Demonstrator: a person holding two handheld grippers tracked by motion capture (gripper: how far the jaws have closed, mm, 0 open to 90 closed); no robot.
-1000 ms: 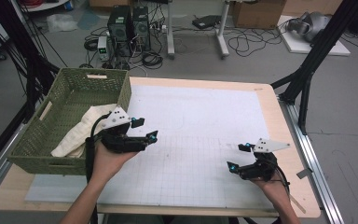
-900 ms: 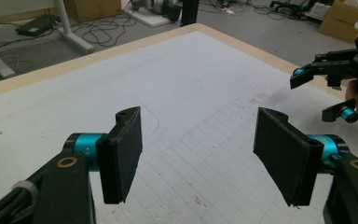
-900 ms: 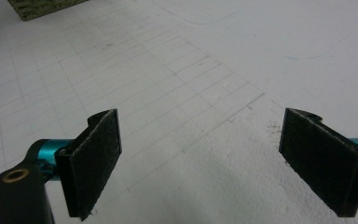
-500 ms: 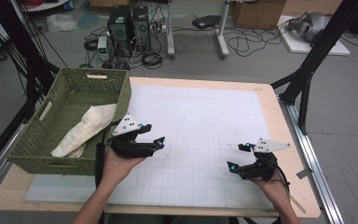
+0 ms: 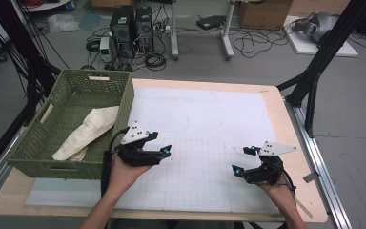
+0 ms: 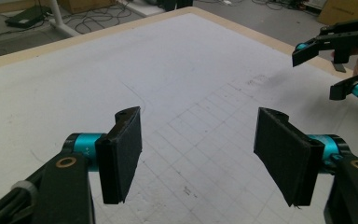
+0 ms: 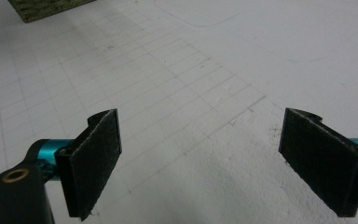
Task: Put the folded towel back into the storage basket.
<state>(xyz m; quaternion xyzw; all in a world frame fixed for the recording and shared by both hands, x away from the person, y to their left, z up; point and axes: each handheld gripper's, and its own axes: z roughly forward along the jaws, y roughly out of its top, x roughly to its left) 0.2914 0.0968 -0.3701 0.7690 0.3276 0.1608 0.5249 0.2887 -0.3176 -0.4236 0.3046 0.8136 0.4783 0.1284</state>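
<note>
left gripper [image 5: 164, 153]: released, empty, just beside basket [image 5: 124, 102] | right gripper [image 5: 242, 160]: released, empty | cloth [image 5: 88, 131]: in basket | tip: withdraw level, avoid rim.

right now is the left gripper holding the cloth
No, the left gripper is open with nothing between its fingers, and the cloth lies in the basket.
</note>
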